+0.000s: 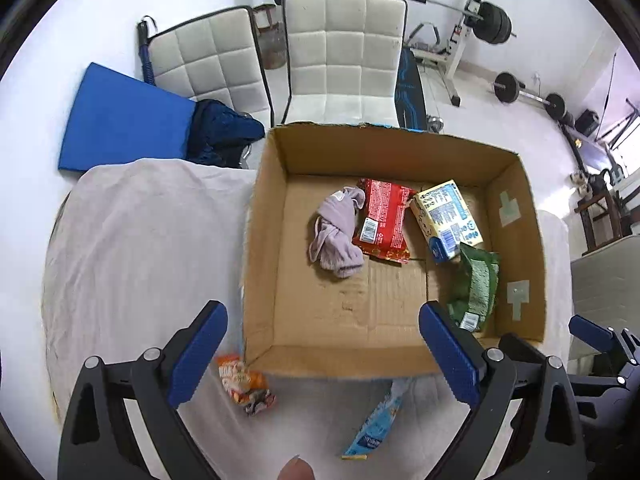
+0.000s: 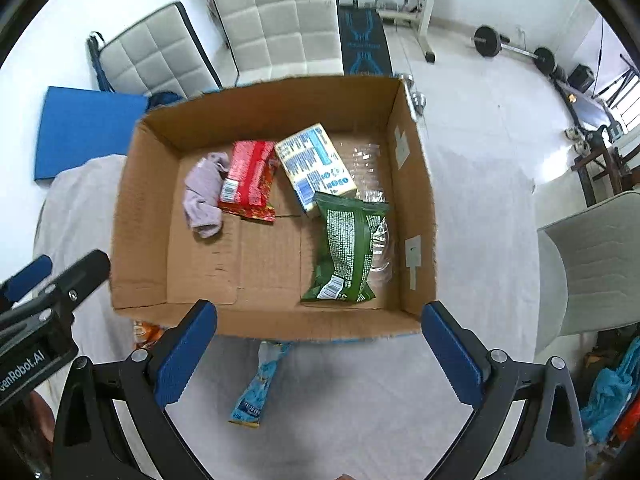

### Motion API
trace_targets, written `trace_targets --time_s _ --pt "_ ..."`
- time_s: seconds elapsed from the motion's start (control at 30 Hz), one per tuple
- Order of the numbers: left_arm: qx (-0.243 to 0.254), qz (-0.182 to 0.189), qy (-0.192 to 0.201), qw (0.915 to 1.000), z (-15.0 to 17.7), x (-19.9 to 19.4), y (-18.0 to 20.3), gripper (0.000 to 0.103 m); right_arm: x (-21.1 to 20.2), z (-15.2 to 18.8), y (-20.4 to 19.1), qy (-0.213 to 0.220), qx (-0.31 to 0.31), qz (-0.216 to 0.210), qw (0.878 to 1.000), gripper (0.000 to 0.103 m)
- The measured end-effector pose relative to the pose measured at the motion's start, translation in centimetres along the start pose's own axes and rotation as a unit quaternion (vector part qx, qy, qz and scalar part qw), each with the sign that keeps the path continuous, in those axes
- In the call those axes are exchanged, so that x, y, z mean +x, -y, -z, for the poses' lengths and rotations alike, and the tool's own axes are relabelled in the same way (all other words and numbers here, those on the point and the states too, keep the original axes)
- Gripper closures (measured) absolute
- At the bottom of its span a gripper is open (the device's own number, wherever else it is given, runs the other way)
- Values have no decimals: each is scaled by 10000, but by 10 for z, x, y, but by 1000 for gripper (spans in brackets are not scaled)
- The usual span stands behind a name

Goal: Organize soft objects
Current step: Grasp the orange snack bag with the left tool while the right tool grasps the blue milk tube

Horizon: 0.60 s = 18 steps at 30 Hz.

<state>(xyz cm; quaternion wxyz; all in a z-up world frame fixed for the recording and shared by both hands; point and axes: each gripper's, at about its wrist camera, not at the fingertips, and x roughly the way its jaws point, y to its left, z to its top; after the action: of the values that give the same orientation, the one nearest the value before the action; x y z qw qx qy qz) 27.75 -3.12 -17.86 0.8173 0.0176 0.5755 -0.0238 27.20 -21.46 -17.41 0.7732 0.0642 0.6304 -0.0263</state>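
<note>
An open cardboard box (image 1: 260,240) (image 2: 140,216) stands on a table under a white cloth. Inside lie a lilac sock (image 1: 338,236) (image 2: 204,194), a red packet (image 1: 384,220) (image 2: 250,180), a yellow and blue carton (image 1: 450,216) (image 2: 316,164), a green packet (image 1: 476,284) (image 2: 346,248) and a clear plastic wrapper (image 2: 370,172). In front of the box lie an orange snack packet (image 1: 246,384) (image 2: 150,332) and a light blue packet (image 1: 376,420) (image 2: 258,388). My left gripper (image 1: 324,352) and my right gripper (image 2: 320,354) hang open and empty above the box's near edge.
Two white padded chairs (image 1: 344,52) (image 2: 280,16) stand behind the table, with a blue mat (image 1: 120,120) and a dark blue garment (image 1: 224,132) to the left. Weight equipment (image 1: 492,20) lines the far wall. Another pale chair (image 2: 600,256) stands at the right.
</note>
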Motion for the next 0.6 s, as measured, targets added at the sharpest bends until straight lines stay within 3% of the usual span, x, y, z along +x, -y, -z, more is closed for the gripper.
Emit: trace_targets --time_s 0.1,0.3,0.43,0.6 --pt "-84 110 85 9999 9 -15 -3 5 -19 10 -2 244 -23 110 9996 0" --pt "-113 198 244 9994 19 -41 -7 5 -38 25 -3 240 138 -144 9995 0" --pt "-309 105 308 9990 26 -50 -26 5 -20 44 -7 -215 219 -430 9986 0" --pt "-715 -160 64 9973 51 -31 -68 5 48 79 -17 -988 462 -658 9918 0"
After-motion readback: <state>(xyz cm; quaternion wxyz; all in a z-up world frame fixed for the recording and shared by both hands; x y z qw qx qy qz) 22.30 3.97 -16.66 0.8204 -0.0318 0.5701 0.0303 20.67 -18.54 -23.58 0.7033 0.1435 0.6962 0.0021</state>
